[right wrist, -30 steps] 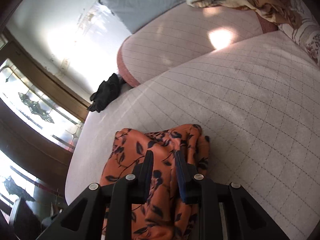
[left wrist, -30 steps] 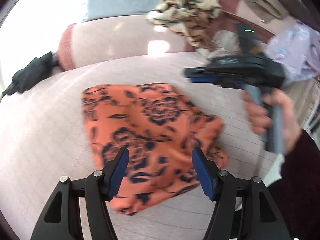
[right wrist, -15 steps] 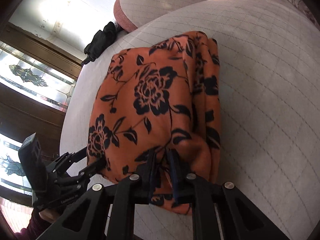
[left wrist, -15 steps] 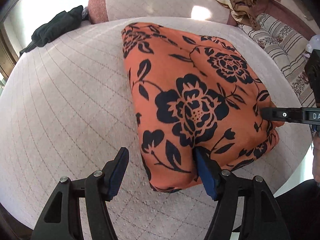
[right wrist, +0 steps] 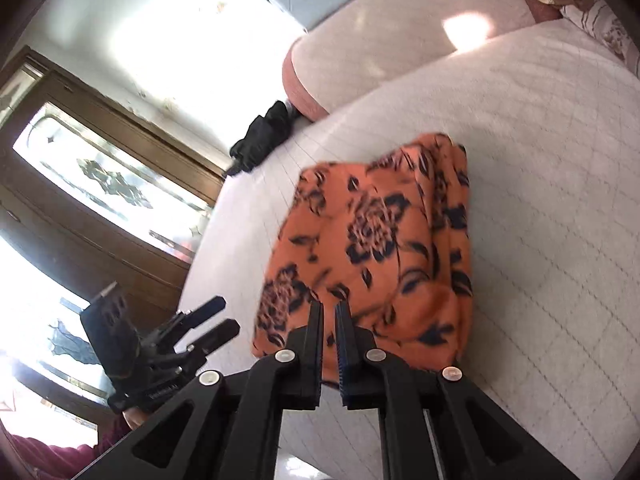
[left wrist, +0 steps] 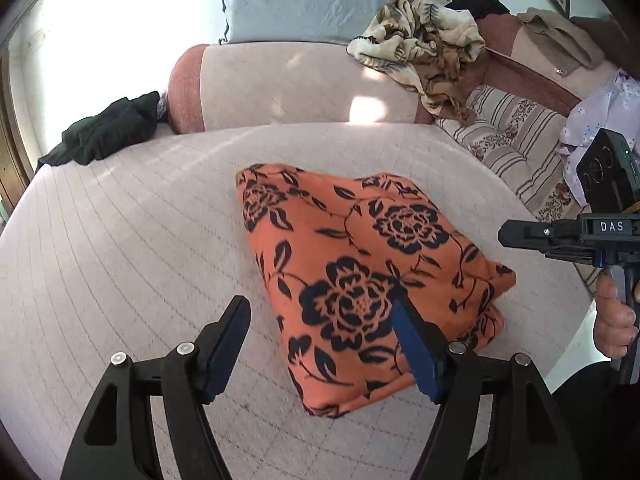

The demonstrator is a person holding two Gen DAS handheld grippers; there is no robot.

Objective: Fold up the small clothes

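Quilted pink bed [left wrist: 120, 240] filling frame; folded orange floral cloth [left wrist: 360, 280] lying centre, folding seemingly done. Left gripper [left wrist: 320, 344] hovering spread, empty; right gripper [right wrist: 329, 320] pressed together, holding nothing.

Two near wrist views, shared garment [left wrist: 360, 280]

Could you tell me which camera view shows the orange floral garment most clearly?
The left wrist view: the orange floral garment lies folded, sharp and almost whole. In the right wrist view it is motion-blurred, its near edge hidden behind the fingers.
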